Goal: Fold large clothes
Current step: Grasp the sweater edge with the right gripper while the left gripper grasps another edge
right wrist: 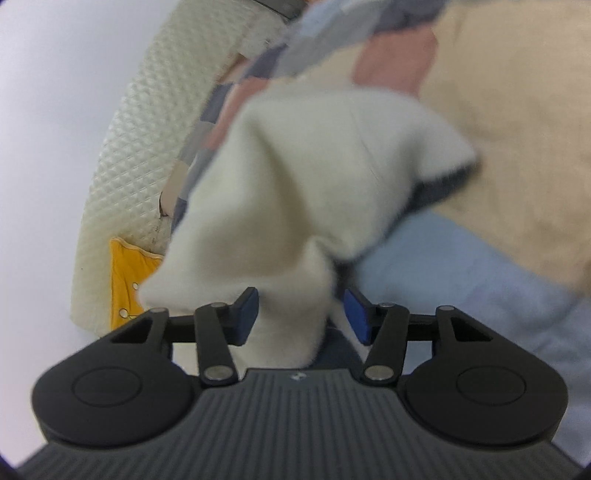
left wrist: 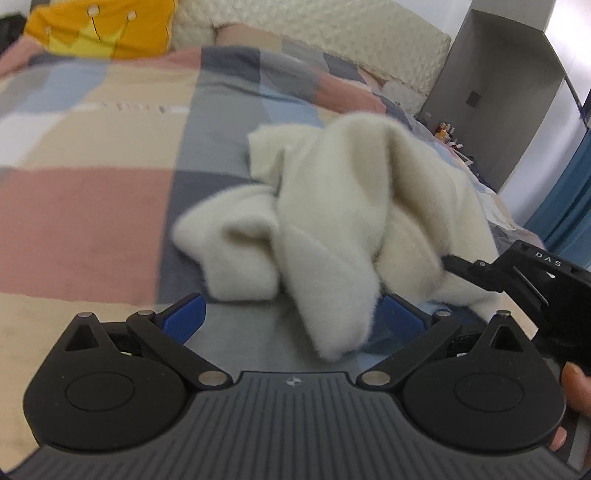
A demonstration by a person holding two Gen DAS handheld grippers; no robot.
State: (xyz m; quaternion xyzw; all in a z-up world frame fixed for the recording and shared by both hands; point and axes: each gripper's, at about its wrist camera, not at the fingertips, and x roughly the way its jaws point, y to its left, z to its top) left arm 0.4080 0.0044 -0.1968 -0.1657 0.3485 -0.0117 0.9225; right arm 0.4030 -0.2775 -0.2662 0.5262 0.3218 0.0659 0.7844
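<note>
A cream fleecy garment (left wrist: 332,206) lies bunched on the patchwork quilt (left wrist: 92,147). My left gripper (left wrist: 293,315) is open wide, and a hanging fold of the garment drops between its blue pads (left wrist: 184,317) without being pinched. In the right wrist view the garment (right wrist: 314,166) is lifted, with a fold between the pads of my right gripper (right wrist: 301,314). The left pad touches the cloth; a narrow gap shows at the right pad (right wrist: 356,314). From the left wrist view, one of the right gripper's fingertips (left wrist: 456,264) reaches into the garment's right side.
A yellow pillow (left wrist: 103,26) and a cream quilted headboard (left wrist: 314,33) lie at the far end of the bed. A grey cabinet (left wrist: 498,92), small bottles (left wrist: 445,131) and a blue curtain (left wrist: 565,206) stand to the right. A person's hand (left wrist: 576,387) holds the right gripper.
</note>
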